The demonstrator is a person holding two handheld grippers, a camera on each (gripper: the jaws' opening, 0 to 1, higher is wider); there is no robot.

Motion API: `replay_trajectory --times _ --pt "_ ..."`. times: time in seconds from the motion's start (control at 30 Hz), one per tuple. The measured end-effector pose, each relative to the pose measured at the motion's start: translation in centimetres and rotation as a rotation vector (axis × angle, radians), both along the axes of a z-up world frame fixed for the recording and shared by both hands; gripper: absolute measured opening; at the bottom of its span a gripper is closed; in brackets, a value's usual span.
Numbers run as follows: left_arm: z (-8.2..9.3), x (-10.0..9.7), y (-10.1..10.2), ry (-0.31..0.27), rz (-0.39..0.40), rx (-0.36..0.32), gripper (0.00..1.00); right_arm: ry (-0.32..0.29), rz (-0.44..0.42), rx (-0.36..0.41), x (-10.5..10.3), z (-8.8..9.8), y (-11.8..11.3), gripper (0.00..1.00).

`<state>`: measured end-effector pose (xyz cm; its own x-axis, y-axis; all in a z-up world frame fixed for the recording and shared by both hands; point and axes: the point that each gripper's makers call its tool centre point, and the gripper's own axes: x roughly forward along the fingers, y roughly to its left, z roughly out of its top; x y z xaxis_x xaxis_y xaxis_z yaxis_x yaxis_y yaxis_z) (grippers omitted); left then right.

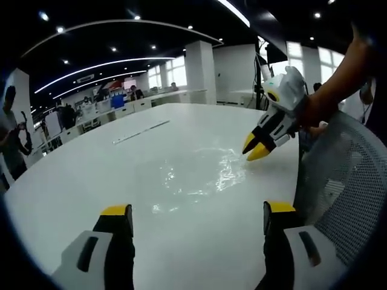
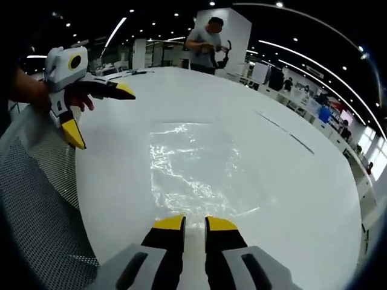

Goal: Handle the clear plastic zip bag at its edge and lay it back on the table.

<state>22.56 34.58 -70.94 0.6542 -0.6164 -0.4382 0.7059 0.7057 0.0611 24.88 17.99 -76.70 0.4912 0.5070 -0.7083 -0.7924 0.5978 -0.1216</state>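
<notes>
2 tools point(image 1: 196, 219) point(image 2: 193, 224), unlabelled zip bag point(image 2: 190, 163)

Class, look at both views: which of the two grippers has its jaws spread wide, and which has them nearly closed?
The left gripper has its jaws spread wide. The right gripper has them nearly closed, at the near edge of the clear zip bag.

Zip bag point(image 2: 190, 163) flat on table point(image 2: 290, 199), mesh chair point(image 2: 42, 199) beside table edge.

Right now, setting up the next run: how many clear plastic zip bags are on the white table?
1. The clear plastic zip bag lies flat on the white table, its near edge by the right gripper.
</notes>
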Motion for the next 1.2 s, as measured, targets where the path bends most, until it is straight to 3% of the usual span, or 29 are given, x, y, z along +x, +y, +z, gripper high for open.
replay_trajectory --times 0.53,1.2 --pt "-0.2 -0.2 -0.4 0.006 -0.019 0.001 0.88 0.017 0.060 -0.053 -0.8 -0.1 -1.2 0.16" --pt "0.0 -0.2 -0.4 0.002 -0.021 0.000 0.87 0.014 0.204 -0.216 0.4 -1.0 -2.8 0.22"
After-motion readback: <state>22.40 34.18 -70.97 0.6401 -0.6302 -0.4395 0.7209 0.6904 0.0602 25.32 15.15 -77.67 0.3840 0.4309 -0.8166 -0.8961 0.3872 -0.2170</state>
